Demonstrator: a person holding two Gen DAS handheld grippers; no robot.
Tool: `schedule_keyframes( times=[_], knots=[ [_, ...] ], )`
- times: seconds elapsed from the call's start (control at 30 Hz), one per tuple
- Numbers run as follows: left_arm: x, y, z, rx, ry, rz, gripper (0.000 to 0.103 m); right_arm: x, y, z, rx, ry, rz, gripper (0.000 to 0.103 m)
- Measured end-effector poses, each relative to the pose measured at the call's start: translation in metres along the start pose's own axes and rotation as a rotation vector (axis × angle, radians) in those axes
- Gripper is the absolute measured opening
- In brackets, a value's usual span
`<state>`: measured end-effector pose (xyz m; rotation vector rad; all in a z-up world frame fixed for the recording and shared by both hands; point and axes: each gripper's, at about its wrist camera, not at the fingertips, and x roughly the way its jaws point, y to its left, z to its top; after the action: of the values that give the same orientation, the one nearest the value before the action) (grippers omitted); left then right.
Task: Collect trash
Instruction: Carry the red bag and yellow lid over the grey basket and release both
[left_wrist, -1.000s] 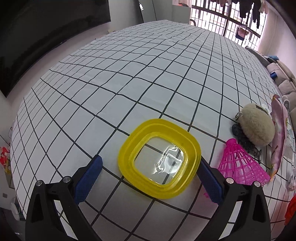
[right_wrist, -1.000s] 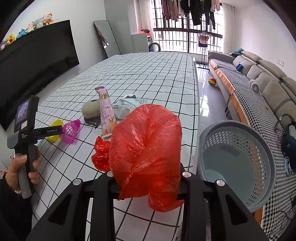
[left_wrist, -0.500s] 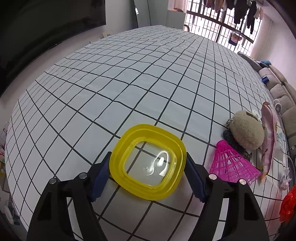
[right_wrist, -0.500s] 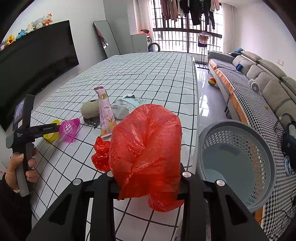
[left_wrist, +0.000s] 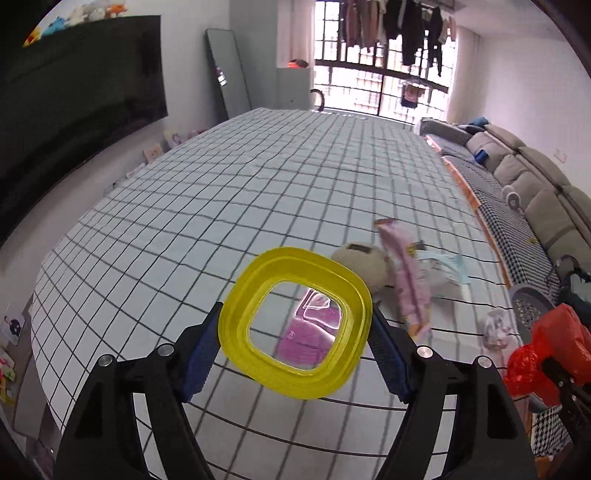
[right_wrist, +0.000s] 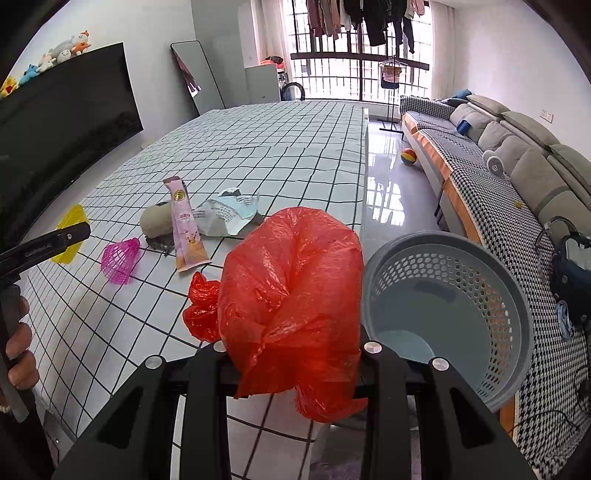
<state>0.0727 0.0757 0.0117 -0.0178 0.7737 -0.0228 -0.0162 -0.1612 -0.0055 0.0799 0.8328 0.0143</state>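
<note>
My left gripper (left_wrist: 295, 354) is shut on a yellow square plastic lid (left_wrist: 295, 321) and holds it tilted up, above the checked table (left_wrist: 221, 206). The lid also shows at the far left of the right wrist view (right_wrist: 70, 236). My right gripper (right_wrist: 291, 365) is shut on a crumpled red plastic bag (right_wrist: 291, 295), held above the table's near right edge. The bag also shows in the left wrist view (left_wrist: 546, 350). A grey perforated basket (right_wrist: 447, 314) stands on the floor just right of it.
On the table lie a pink shuttlecock (right_wrist: 120, 260), a beige fluffy pouch (right_wrist: 157, 219), a pink snack wrapper (right_wrist: 186, 229) and a crumpled white wrapper (right_wrist: 227, 214). A sofa (right_wrist: 517, 170) runs along the right wall. A ball (right_wrist: 408, 157) lies on the floor.
My left gripper has closed on the yellow lid and lifted it off the table, tilting up and turning right. The right gripper with the red bag has shifted slightly towards the basket.
</note>
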Motion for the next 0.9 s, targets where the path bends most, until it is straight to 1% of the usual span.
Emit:
schedule_keyframes(
  times=[0.1,0.17,0.23,0.33,0.43,0.53,0.73,0.9],
  knots=[
    [-0.012,-0.037,0.002,0.060,-0.026,-0.075,0.073,-0.008,-0.017,0.001,0.024,-0.014,-0.031,0.031],
    [-0.015,-0.064,0.000,0.100,-0.026,-0.120,0.073,-0.011,-0.031,0.000,0.040,-0.018,-0.056,0.031],
    [-0.015,-0.089,-0.002,0.145,-0.015,-0.165,0.073,-0.013,-0.050,-0.002,0.067,-0.021,-0.080,0.031],
    [-0.015,-0.127,-0.008,0.205,-0.004,-0.212,0.073,-0.013,-0.077,-0.007,0.107,-0.017,-0.111,0.031],
    [-0.013,-0.164,-0.014,0.250,0.011,-0.258,0.073,-0.012,-0.101,-0.014,0.143,-0.008,-0.137,0.031],
    [-0.008,-0.198,-0.023,0.286,0.046,-0.301,0.073,-0.010,-0.123,-0.021,0.174,0.002,-0.158,0.031],
    [0.004,-0.253,-0.040,0.345,0.096,-0.348,0.073,-0.002,-0.162,-0.035,0.209,0.029,-0.177,0.031],
    [0.017,-0.281,-0.046,0.352,0.113,-0.360,0.073,0.004,-0.183,-0.038,0.216,0.030,-0.177,0.031]
  ],
)
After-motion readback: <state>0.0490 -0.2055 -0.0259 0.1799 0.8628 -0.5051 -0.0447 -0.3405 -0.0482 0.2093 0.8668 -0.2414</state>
